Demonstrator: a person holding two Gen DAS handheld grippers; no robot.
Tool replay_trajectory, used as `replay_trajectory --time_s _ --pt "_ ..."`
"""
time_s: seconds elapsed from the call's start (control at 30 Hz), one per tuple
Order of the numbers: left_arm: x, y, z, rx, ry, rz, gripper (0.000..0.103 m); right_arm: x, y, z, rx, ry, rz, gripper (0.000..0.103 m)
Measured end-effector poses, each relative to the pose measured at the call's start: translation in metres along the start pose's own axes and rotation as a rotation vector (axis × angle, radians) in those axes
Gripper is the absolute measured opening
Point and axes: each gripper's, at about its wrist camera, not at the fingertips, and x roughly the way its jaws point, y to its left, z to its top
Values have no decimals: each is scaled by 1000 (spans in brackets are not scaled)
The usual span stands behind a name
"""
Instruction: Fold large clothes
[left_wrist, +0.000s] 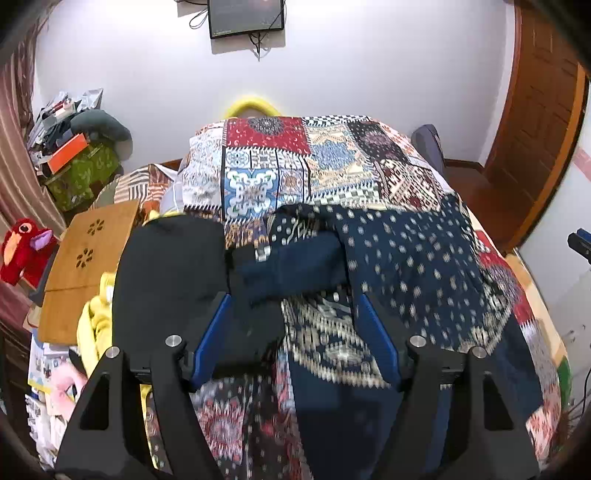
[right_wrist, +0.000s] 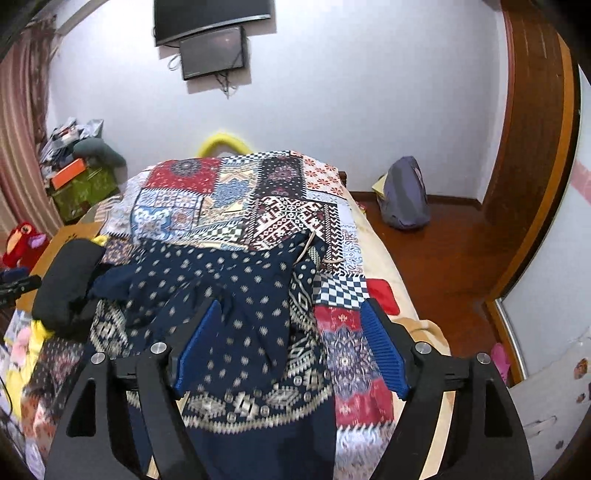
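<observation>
**Blue dotted cloth lies crumpled on the bed**

The big navy garment (right_wrist: 236, 295) with pale dots sits bunched on the patchwork bedspread (right_wrist: 229, 206). Its long side runs from the near edge of the bed toward the far wall, with the patterned border nearest the cameras. A black garment (left_wrist: 170, 273) lies just beside it, on its left. The left gripper (left_wrist: 293, 295) hangs over the cloth, fingers spread wide, holding nothing. The right gripper (right_wrist: 291, 302) is also spread wide above it.
</observation>
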Motion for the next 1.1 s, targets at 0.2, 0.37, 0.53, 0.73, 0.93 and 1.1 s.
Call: replay_trajectory --time_s 0.2,0.37,0.53,0.73,0.93,1.1 --pt "-19 1 -43 5 38 -36 69 -20 8 -32 -27 24 -1 77" --pt "-11 2 -82 -28 135 -92 69 -19 8 -61 -16 92 20 77" --pt "6 -1 -120 -74 232 -149 69 -13 4 -93 4 182 26 77" --pt "26 -1 -157 -148 325 -214 69 1 -14 -134 91 278 33 77" --pt "42 -4 -185 -217 399 -286 69 21 -37 -170 195 390 33 77" --pt "48 3 -200 -350 382 -378 69 38 -47 -196 289 463 107 77"
